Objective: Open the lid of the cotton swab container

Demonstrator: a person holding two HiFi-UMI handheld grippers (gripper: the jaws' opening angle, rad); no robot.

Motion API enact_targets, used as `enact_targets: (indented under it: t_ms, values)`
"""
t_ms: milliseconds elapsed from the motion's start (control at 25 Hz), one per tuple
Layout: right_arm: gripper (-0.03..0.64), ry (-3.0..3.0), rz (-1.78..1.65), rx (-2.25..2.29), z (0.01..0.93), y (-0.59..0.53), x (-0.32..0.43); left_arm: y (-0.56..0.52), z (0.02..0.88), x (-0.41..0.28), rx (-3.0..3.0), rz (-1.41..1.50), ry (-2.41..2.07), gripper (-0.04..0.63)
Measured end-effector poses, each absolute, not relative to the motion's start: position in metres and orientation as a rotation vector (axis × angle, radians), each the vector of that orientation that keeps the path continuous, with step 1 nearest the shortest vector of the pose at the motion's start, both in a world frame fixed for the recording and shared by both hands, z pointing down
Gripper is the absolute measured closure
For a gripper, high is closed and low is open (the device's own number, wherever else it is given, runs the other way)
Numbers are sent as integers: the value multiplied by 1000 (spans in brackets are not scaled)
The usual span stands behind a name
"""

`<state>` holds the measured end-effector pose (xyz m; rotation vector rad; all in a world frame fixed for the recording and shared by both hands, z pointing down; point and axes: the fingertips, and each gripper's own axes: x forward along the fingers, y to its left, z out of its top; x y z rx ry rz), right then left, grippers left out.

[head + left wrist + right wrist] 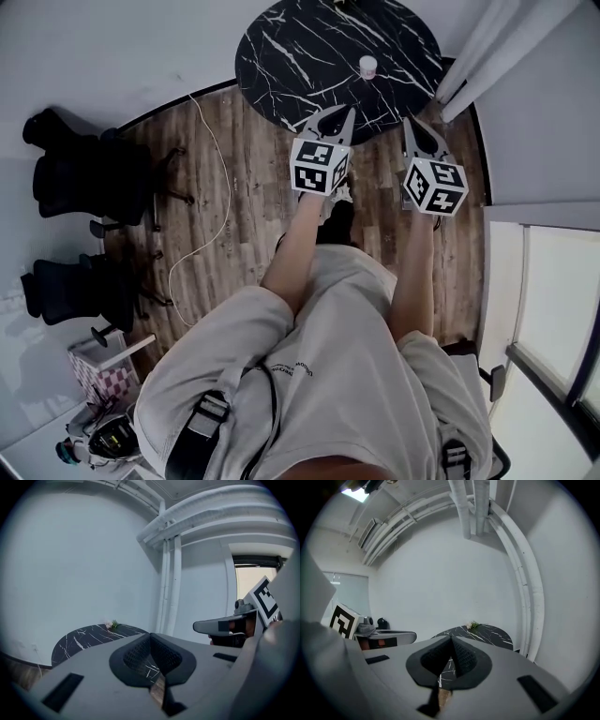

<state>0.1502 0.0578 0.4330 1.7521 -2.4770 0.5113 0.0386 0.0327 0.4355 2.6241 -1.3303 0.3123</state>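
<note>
The container [367, 67], small, white and pinkish at the top, stands on the round black marbled desk [281, 56], towards the right of its near half. It is too small in the head view to tell whether its lid is on or off.

Both claws are held out level in front of the person, side by side and well apart. The left claw [342, 116] has its tip over the desk's near edge. The right claw [413, 127] is just off the rim, above the wooden floor [244, 187]. The container lies beyond them, about between their two lines, and neither touches it.

In its own view the left claw is pressed together with nothing in it, its ribbed pads [136, 652] meeting at the tip. Only the desk top and floor show through the gap behind them. The right claw's view shows the same, pads together and empty.

A sprig of flowers [111, 624] lies at the desk's far edge by the white wall. Black chairs [75, 178] stand on the left, and a white cable [217, 159] trails over the floor.
</note>
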Motion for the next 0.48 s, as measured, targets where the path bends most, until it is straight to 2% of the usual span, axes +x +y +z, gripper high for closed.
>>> enact_targets:
  t_ms: [480]
  values:
    - [584, -2446, 531, 1703, 428, -55, 148, -82, 424, 21, 2564, 236, -1305, 574]
